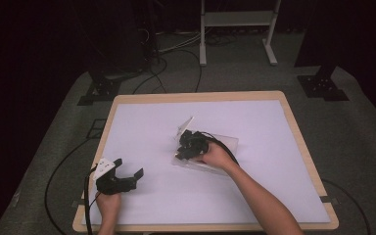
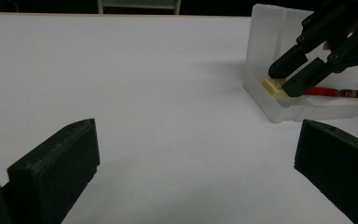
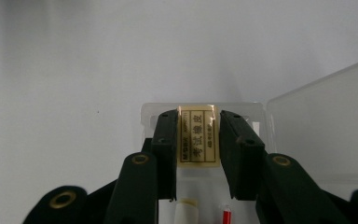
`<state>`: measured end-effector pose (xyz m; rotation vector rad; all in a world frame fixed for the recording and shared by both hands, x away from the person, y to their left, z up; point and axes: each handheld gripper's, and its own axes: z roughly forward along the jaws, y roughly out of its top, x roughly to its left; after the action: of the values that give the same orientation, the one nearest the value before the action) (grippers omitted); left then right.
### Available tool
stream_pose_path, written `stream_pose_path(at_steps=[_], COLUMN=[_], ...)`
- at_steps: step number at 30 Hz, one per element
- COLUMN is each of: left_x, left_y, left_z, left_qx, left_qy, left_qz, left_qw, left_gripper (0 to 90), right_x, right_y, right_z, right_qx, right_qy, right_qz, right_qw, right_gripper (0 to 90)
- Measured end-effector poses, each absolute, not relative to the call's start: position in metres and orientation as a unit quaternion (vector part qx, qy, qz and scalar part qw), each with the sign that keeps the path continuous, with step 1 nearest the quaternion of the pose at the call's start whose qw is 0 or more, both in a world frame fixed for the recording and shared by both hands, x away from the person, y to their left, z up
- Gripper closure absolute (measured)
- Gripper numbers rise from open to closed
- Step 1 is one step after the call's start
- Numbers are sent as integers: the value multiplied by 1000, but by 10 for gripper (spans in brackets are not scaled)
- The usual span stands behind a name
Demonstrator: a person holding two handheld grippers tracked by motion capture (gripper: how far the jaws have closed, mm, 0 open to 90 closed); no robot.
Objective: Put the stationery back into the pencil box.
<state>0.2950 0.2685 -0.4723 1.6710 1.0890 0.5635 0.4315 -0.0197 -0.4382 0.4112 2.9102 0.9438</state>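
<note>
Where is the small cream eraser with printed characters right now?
The small cream eraser sits at the end of the clear plastic pencil case, between the jaws of the right gripper, right of centre on the white table in the high view.

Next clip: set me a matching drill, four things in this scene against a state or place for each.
Things:
1. eraser
2. red pencil
3. left tongs
4. case lid

States:
A. open, nothing between them
B. lying in the clear case
C. swung open
D. clamped between the right tongs

Pairs: 1-D, 2-B, 3-A, 4-C
</note>
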Motion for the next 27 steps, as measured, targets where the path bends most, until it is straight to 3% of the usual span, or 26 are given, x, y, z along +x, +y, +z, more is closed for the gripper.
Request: stream_pose_path(at_steps=[14,27], left_x=[295,295], left_y=[269,267], left_z=[-472,-473], left_qx=[694,695], left_qy=[451,453], left_qz=[233,235], left_qw=[510,506], left_gripper=[0,0], right_x=[429,417], right_y=[-25,-61], right_z=[-431,-403], right_qx=[142,155], right_qy=[937,924], right_qz=[319,348], right_qw=[21,29], right_gripper=[598,529])
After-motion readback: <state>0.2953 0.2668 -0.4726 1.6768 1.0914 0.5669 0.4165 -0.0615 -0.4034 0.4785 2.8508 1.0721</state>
